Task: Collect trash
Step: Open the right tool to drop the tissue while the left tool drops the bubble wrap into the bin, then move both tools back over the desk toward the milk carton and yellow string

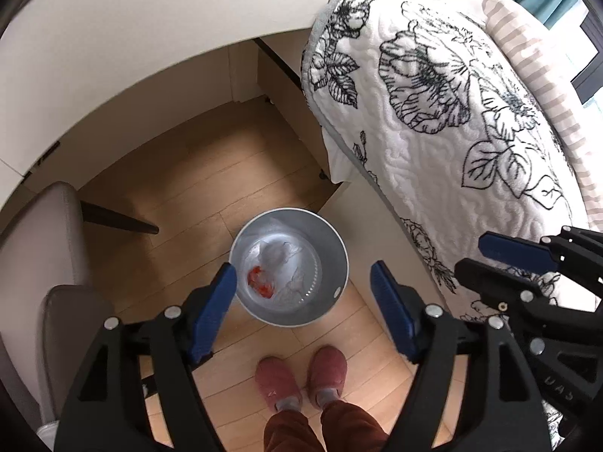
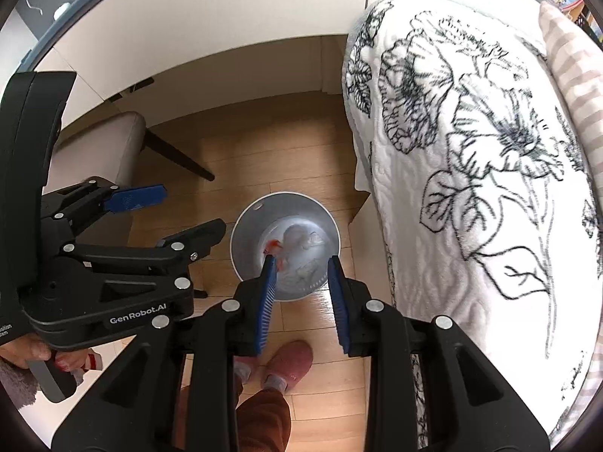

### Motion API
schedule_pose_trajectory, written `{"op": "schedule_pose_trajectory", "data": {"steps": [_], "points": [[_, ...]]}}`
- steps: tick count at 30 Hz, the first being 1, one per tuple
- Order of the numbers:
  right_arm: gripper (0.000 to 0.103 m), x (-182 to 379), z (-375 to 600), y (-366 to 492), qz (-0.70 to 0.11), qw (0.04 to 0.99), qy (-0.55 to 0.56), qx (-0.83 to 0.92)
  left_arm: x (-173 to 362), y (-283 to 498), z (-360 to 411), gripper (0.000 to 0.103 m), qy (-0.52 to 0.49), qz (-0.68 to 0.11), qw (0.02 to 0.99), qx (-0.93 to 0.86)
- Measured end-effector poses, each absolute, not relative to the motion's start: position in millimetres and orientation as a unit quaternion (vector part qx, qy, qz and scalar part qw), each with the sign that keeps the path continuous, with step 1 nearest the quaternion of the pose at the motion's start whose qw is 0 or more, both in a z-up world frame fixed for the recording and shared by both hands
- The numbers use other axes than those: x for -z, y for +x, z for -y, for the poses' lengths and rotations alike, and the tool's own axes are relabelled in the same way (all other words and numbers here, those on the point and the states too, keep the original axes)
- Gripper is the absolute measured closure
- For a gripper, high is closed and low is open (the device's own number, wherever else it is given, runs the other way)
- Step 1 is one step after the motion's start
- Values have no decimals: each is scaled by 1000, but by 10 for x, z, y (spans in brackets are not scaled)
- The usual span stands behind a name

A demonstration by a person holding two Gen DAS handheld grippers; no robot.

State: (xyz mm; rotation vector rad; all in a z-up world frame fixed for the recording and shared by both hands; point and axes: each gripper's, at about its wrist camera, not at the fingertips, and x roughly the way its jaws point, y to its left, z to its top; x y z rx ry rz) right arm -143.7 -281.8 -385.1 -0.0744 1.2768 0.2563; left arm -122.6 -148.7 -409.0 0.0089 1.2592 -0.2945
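Both claws hang above a round grey waste bin (image 1: 288,267) standing on the wood-plank floor (image 1: 196,192), both pointing steeply downward.

Left claw (image 1: 303,293): jaws spread wide, nothing between the blue pads (image 1: 213,312); the bin's mouth shows in the gap. No earlier view is available for comparison.

Right claw (image 2: 301,282): jaws part-open with a narrow gap, pads bare, gripping nothing. Its pad tips overlap the near rim of the bin in the right wrist view (whether they touch it cannot be told).

Trash: crumpled white paper (image 1: 280,254) and a red-orange scrap (image 1: 259,280) lie at the bottom of the bin, below the rim.

Edges and clearance:
- To the right, a bed with a white quilt printed with black flowers (image 1: 433,105) overhangs close to the bin; the bed base (image 1: 380,226) stands just beside the bin's rim, leaving little room on that side.
- To the left, a grey upholstered chair (image 1: 41,248) with a dark leg (image 1: 120,220) angled toward the bin; open floor lies between the leg and the bin.
- Beyond the bin, a pale tabletop (image 1: 132,37) spans the upper view, its curved edge overhanging the floor well apart from the bin.
- Nearer than the bin, the person's feet in pink slippers (image 1: 301,376) stand on the floor, close to it.
- The two claws sit side by side, close together, the left one's body visible in the right wrist view with a hand (image 2: 26,350) on its handle.
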Motion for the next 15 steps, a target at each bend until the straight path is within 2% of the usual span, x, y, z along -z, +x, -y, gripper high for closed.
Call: {"op": "schedule_pose_trajectory", "data": {"steps": [5,15], "points": [[76,3462,2754,-1465,-583,803,-33,-119,3720,-1341,1377,29,8,-587,800,124],[76,2421,2530,-1594,-545,829,-28,-122,2556,-1527,1094,29,7,-565,818,110]]}}
